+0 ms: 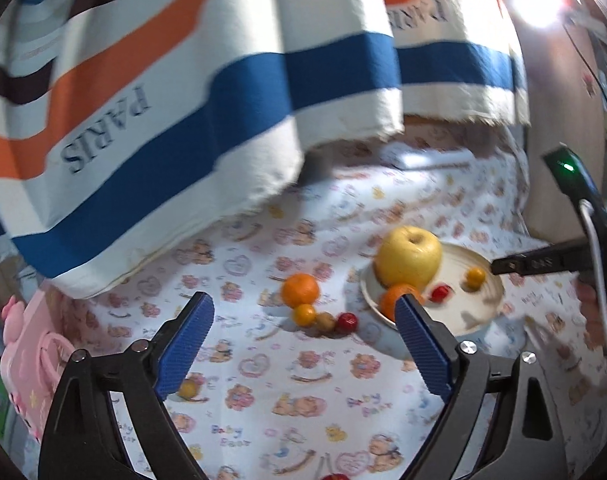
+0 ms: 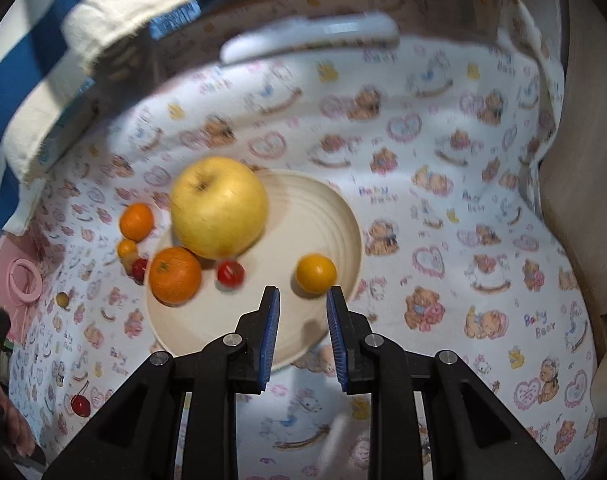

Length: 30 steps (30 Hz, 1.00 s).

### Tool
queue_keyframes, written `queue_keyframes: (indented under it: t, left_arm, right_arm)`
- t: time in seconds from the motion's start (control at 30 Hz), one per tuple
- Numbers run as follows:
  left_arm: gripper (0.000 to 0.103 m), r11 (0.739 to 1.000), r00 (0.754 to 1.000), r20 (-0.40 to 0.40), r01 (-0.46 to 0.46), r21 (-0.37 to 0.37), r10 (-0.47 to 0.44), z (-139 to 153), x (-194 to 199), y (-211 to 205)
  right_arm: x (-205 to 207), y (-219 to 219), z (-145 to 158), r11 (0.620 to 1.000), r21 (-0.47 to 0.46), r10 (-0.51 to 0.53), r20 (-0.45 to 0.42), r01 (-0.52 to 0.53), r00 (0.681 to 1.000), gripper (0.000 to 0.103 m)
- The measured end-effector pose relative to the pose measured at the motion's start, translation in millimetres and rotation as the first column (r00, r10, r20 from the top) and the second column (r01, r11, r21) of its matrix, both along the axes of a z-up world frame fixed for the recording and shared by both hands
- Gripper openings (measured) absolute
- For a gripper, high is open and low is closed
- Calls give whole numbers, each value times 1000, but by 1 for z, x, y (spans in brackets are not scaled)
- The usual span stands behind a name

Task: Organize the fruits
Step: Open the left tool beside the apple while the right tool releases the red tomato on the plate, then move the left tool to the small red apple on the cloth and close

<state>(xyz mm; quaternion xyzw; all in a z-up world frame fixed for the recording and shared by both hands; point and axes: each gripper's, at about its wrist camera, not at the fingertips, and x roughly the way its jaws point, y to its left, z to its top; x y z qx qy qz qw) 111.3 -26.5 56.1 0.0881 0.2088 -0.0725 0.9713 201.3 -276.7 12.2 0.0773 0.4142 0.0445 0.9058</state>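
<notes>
A cream plate (image 1: 483, 312) (image 2: 323, 216) on the bear-print cloth holds a big yellow apple (image 1: 407, 256) (image 2: 219, 206), an orange (image 2: 175, 274), a red cherry tomato (image 2: 230, 273) and a small orange fruit (image 2: 316, 273). Left of the plate lie a mandarin (image 1: 300, 290) (image 2: 136, 221), a small orange fruit (image 1: 304, 315), a brownish one (image 1: 326, 322) and a red one (image 1: 347, 322). My left gripper (image 1: 305, 302) hangs wide open and empty before them. My right gripper (image 2: 303, 291) is slightly open over the plate's near side, the small orange fruit just beyond its tips.
A striped "PARIS" towel (image 1: 183, 100) hangs over the back left. A pink bag (image 1: 35, 360) sits at the left edge. A small yellow fruit (image 1: 187, 390) and a cherry (image 2: 80, 404) lie on the near cloth. A wooden panel (image 1: 559, 140) bounds the right.
</notes>
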Motion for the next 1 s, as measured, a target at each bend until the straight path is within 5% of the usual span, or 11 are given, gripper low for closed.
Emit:
queue_keyframes:
  t: [0.23, 0.43, 0.77, 1.0]
  left_arm:
    - [102, 993, 996, 65, -52, -102, 59, -3, 0, 30]
    - [102, 991, 995, 78, -53, -120, 63, -4, -1, 37]
    - [102, 987, 996, 24, -85, -136, 89, -9, 3, 42]
    - [102, 990, 995, -9, -103, -96, 102, -6, -6, 51]
  right_arm:
    - [-18, 18, 20, 997, -73, 10, 212, 6, 977, 53]
    - [-30, 24, 26, 999, -44, -2, 311, 16, 951, 88]
    - [-36, 17, 30, 999, 7, -52, 359, 53, 932, 102]
    - [-38, 19, 33, 999, 10, -51, 367, 51, 929, 102]
